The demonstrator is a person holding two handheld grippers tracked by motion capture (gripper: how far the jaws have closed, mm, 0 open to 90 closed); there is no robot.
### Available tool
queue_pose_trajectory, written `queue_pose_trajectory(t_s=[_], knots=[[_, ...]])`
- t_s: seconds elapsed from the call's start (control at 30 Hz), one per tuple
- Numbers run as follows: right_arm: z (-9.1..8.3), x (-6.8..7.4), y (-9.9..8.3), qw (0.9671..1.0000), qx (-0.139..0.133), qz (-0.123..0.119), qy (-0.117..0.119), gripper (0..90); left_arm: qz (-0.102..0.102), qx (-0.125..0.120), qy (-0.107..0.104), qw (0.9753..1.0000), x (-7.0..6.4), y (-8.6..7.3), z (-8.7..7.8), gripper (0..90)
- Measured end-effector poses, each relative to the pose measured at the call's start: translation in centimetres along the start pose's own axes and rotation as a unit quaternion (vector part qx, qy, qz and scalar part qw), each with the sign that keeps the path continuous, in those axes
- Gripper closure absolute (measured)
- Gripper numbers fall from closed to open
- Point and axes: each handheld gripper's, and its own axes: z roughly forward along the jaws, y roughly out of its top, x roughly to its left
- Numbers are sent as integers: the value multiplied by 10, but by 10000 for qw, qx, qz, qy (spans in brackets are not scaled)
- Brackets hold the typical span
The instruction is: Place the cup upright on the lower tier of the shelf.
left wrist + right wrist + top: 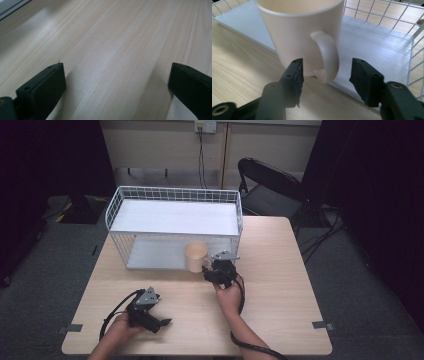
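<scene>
A cream mug stands upright at the front edge of the white wire shelf rack, near its right end. My right gripper is just in front of the mug, open. In the right gripper view the mug is close, its handle turned toward me and lying between the two open jaws, with the gripper touching nothing. My left gripper rests low over the table near the front left, open, with bare wood between its jaws.
The light wooden table has free room on its right side and front. The rack has a white lower shelf and a white top board. A black folding chair stands behind the table's far right corner.
</scene>
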Motion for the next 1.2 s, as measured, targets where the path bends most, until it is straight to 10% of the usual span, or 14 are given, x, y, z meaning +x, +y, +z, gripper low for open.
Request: queue_pose_trajectory(t_s=[0.43, 0.93, 1.2], knots=[[6, 9, 5, 9998, 18, 17, 174, 329, 1, 4, -1, 10000, 0, 0, 0, 10], [6, 9, 9, 9995, -44, 184, 262, 774, 0, 2, -2, 10000, 0, 0, 0, 10], [5, 7, 10, 9997, -50, 206, 111, 790, 1, 2, -1, 10000, 0, 0, 0, 10]])
